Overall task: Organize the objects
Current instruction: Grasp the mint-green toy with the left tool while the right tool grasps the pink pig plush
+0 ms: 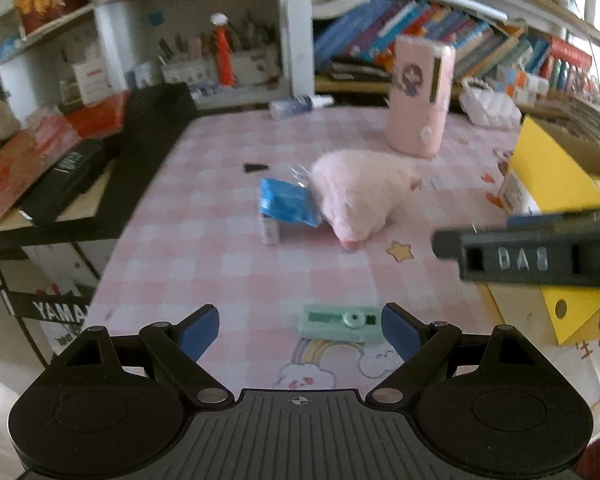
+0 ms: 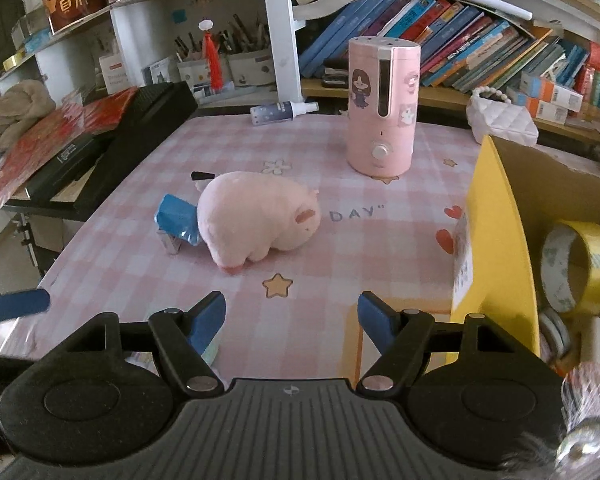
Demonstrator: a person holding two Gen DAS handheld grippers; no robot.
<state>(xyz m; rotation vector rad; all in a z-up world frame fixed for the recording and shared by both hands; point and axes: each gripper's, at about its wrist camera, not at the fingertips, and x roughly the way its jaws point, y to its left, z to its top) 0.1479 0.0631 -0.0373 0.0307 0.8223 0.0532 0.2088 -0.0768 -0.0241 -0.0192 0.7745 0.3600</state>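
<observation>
So the box (image 2: pixel 500 240) on the right already has tape rolls (image 2: pixel 580 264) in it. Still out on the surface (image 1: pixel 220 264): plush pig (image 2: pixel 256 220), blue pack (image 2: pixel 178 220), green case (image 1: pixel 340 322). The case lies flat near the front edge, long axis side to side, just ahead of the left gripper (image 1: pixel 300 332). Both jaws gape, nothing held; right gripper (image 2: pixel 292 320) a bit narrower.

Checked table (image 2: pixel 300 320) under plush pig (image 2: pixel 256 216)
</observation>
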